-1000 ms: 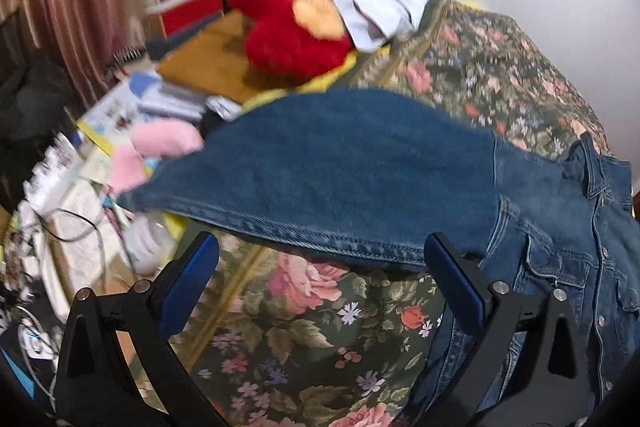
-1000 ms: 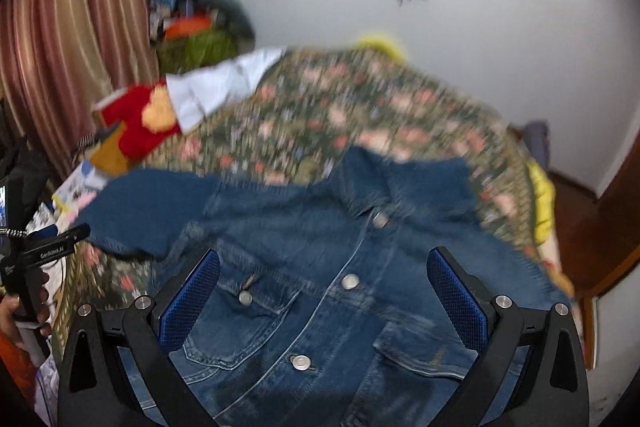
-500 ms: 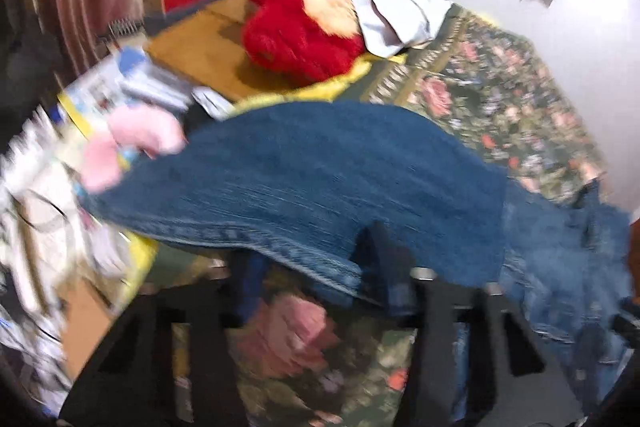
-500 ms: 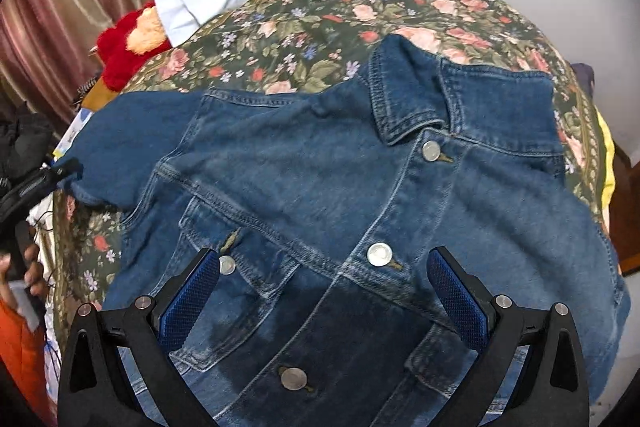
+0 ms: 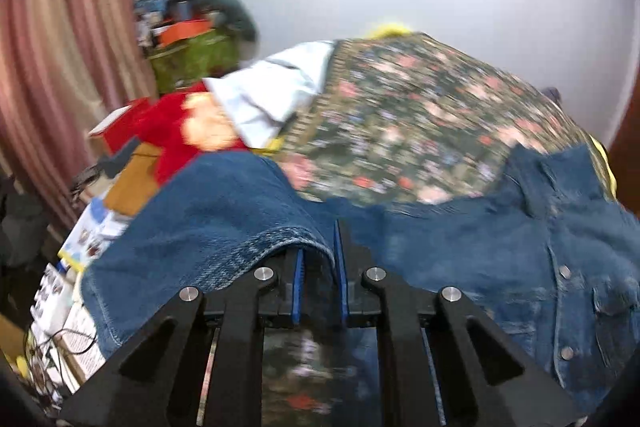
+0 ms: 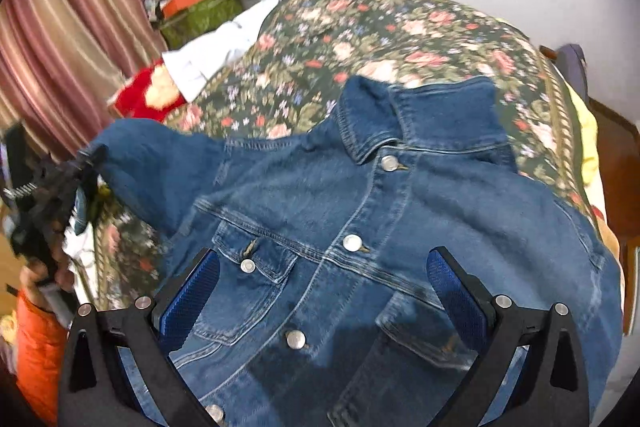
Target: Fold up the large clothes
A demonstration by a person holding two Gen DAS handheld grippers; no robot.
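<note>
A blue denim jacket [image 6: 320, 187] lies front up on the bed, buttoned, with its collar toward the wall. Its one sleeve [image 5: 208, 211] stretches out to the left over the bed's edge. My left gripper [image 5: 318, 255] has the sleeve's stitched edge between its blue pads; the jaws are closing and pinch the fabric. In the right wrist view that left gripper [image 6: 90, 163] shows at the sleeve's end, held by a hand in an orange sleeve. My right gripper [image 6: 322, 253] hangs open above the jacket's chest pockets, with nothing between its fingers.
The floral bedspread [image 6: 400, 27] covers the bed up to the white wall. A red plush toy [image 5: 176, 131] and a white shirt [image 5: 272, 95] lie at the bed's far left. Papers and cables [image 5: 80, 247] crowd the left side beside a striped curtain [image 5: 60, 67].
The left gripper went from wide open to pinched on the sleeve's edge and rose with it, swinging toward the wall. The right gripper came closer over the jacket's front.
</note>
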